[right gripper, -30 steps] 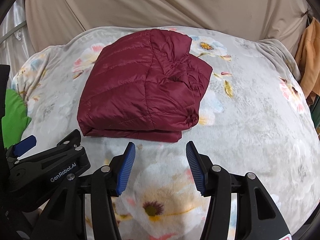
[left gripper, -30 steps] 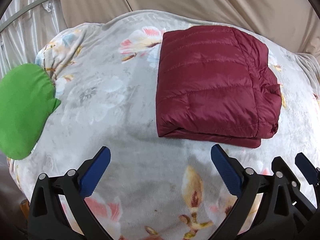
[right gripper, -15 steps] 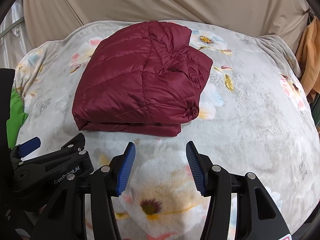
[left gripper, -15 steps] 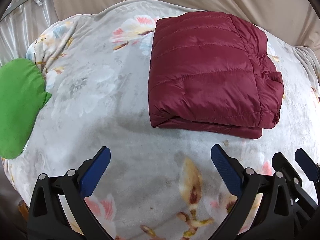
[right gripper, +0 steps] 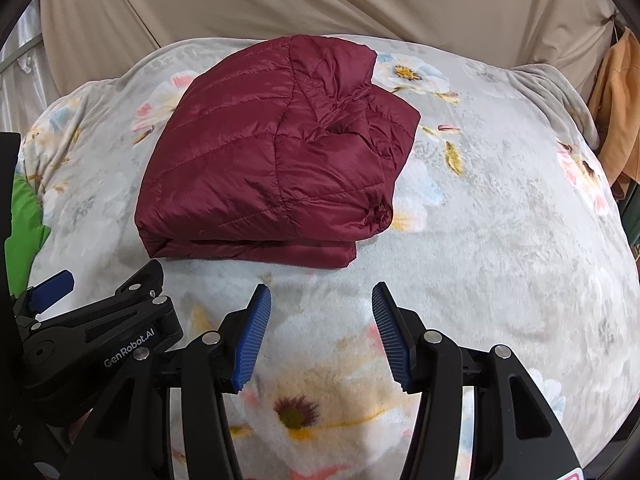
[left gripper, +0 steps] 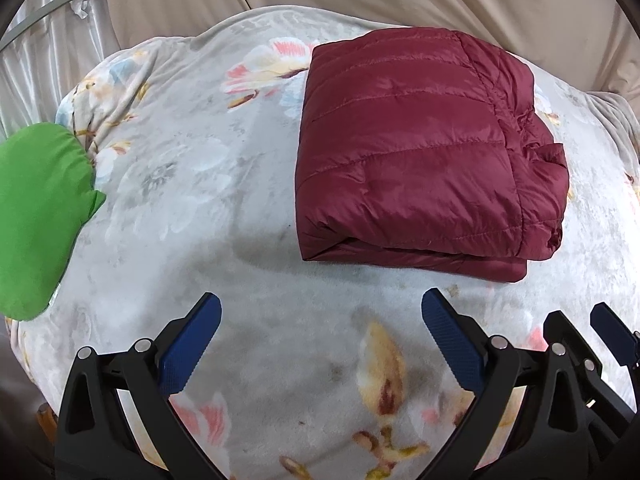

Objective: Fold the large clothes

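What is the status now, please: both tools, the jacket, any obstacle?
Left tool open, empty. Right tool open, empty. Maroon jacket lies folded on floral blanket, untouched. Green cloth far left, not in the way.

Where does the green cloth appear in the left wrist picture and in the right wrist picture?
Left wrist view: the green cloth lies at the left edge, on the floral blanket.
Right wrist view: only a strip of it shows at the left edge.
Shared landmark: the folded maroon jacket.

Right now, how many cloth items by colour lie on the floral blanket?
Maroon: 1, the folded puffer jacket
Green: 1, the green cloth at the blanket's left edge
Total: 2
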